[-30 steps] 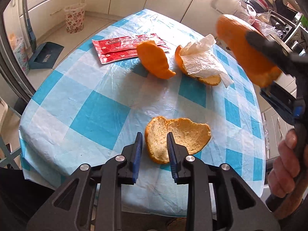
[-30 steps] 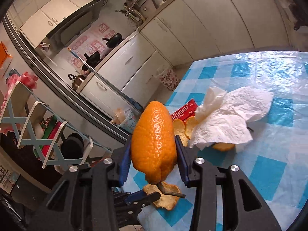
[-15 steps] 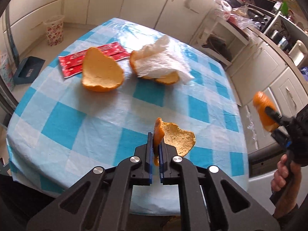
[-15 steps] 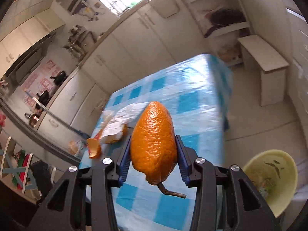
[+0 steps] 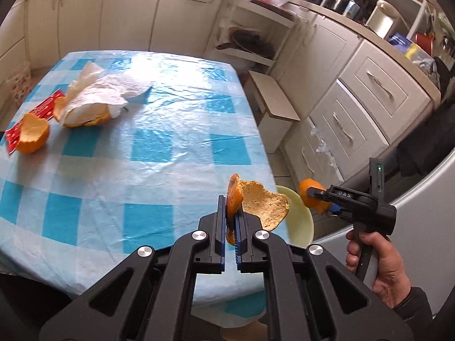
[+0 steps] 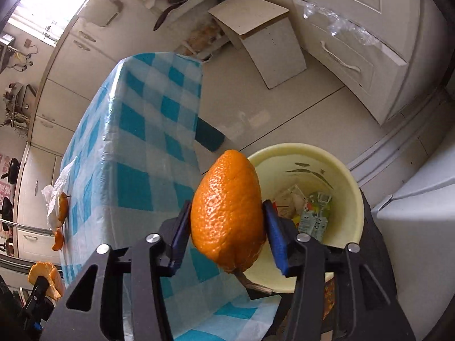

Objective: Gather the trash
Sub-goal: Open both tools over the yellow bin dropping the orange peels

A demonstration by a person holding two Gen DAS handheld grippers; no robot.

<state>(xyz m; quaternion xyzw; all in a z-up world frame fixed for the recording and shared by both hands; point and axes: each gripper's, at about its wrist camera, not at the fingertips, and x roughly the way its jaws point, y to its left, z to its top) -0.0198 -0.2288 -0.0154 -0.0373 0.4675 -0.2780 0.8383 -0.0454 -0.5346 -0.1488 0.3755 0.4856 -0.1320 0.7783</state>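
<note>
Left gripper (image 5: 230, 221): clamped on flat, pith-side orange peel piece (image 5: 263, 203), past the table's near corner.
Right gripper (image 6: 227, 228): jaws just opening, domed orange peel (image 6: 227, 213) loose between them, above pale yellow plastic bin (image 6: 345, 176).

**Daylight, glare and fisheye bend**

Bright daylight pours from a window (image 6: 42, 14) that is blown out white. Glare streaks the glossy plastic cover on the worktop (image 5: 176, 85), and only soft shadows fall beneath it. Cabinets (image 5: 369, 99) curve hard toward the dark, vignetted corners. Far edges look slightly smeared; the close orange peel (image 6: 227, 213) stays sharp.
</note>
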